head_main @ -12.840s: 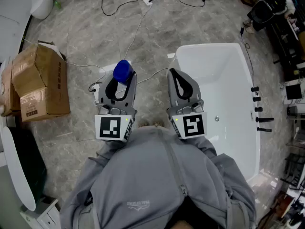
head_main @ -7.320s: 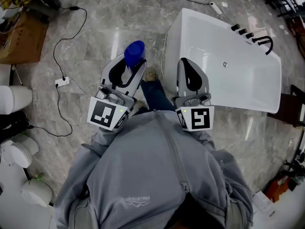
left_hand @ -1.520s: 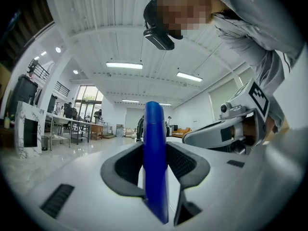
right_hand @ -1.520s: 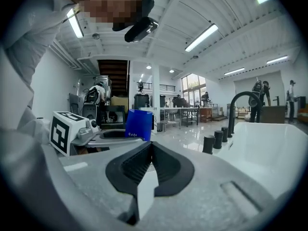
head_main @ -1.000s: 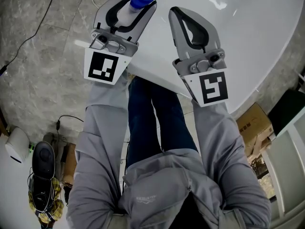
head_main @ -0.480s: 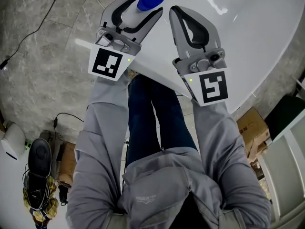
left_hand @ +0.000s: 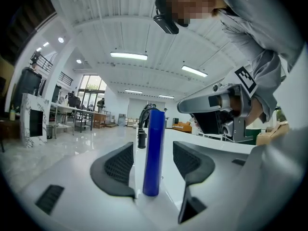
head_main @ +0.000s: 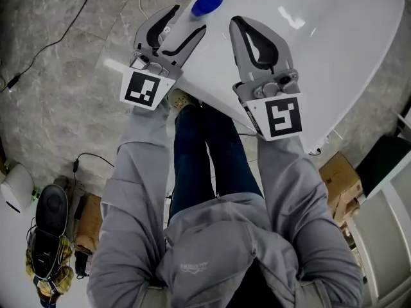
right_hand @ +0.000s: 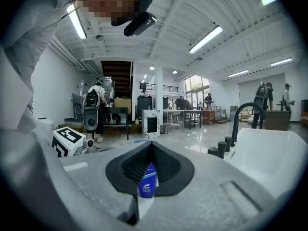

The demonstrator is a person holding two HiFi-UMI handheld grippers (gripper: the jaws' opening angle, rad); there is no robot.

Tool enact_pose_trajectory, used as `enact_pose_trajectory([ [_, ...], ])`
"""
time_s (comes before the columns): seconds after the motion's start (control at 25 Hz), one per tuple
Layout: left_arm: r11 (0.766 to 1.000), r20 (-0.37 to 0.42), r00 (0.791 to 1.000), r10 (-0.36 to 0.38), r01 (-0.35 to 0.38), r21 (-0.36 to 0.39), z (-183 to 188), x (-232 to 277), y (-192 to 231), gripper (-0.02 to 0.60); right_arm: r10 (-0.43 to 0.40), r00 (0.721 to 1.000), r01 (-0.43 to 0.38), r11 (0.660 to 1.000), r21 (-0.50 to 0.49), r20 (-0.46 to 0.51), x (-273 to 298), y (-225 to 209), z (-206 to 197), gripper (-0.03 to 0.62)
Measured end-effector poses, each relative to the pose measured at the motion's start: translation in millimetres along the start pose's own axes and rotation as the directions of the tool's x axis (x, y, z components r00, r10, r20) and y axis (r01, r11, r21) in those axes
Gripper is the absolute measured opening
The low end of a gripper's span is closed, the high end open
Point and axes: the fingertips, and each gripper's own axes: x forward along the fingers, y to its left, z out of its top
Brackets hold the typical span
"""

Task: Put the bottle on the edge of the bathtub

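A cardboard box [head_main: 339,169] sits on the floor outside the bathtub [head_main: 321,63], on its near side. Over the bathtub's near edge the left gripper [head_main: 187,19] is released. Its jaws have just been opening, and the blue bottle [left_hand: 155,150] stands upright on that edge between them, touched by neither pad. Just beside it, above the bathtub, the right gripper [head_main: 240,23] is clenched, tips together. A black tap [right_hand: 234,129] rises farther along the bathtub's rim.

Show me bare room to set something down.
Free: tub surface from the right claw to the tub's right edge; grey floor between tub and black cable. Crowded: the bottle stands between the left claw's jaws, which have just been opening; right claw alongside.
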Motion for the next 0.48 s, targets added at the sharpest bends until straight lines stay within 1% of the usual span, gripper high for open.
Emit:
enact_pose_trajectory([
  [0.16, 0.998, -0.028, 0.998, 0.061, -0.062, -0.032, 19.0, -17.6, 2.9, 0.236, 0.001, 1.0, -0.001, 1.0, 0.002, 0.008, -10.0, 8.4, 21.3, 0.003],
  [0.2, 0.996, -0.037, 0.996, 0.076, -0.078, -0.032, 25.3, -22.5, 2.9, 0.208, 0.002, 1.0, -0.002, 1.0, 0.002, 0.009, -13.7, 11.2, 26.9, 0.003],
  [0.24, 0.995, -0.043, 0.995, 0.092, -0.093, -0.029, 32.9, -27.5, 2.7, 0.114, 0.003, 1.0, -0.003, 1.0, -0.002, 0.009, -17.4, 14.2, 32.3, 0.003],
  [0.28, 0.994, -0.045, 0.993, 0.105, -0.106, -0.024, 41.6, -32.1, 2.2, 0.044, 0.004, 1.0, -0.004, 1.0, -0.009, 0.007, -20.7, 16.9, 37.5, 0.003],
  [0.36, 0.992, -0.042, 0.992, 0.12, -0.121, -0.018, 61.2, -39.1, -0.5, 0.016, 0.006, 1.0, -0.006, 1.0, -0.028, 0.006, -26.8, 21.9, 49.2, 0.003],
  [0.48, 0.99, -0.028, 0.991, 0.135, -0.135, -0.029, 91.1, -48.9, -10.3, 0.005, 0.004, 1.0, -0.003, 1.0, -0.029, 0.027, -35.6, 28.2, 74.0, 0.003],
])
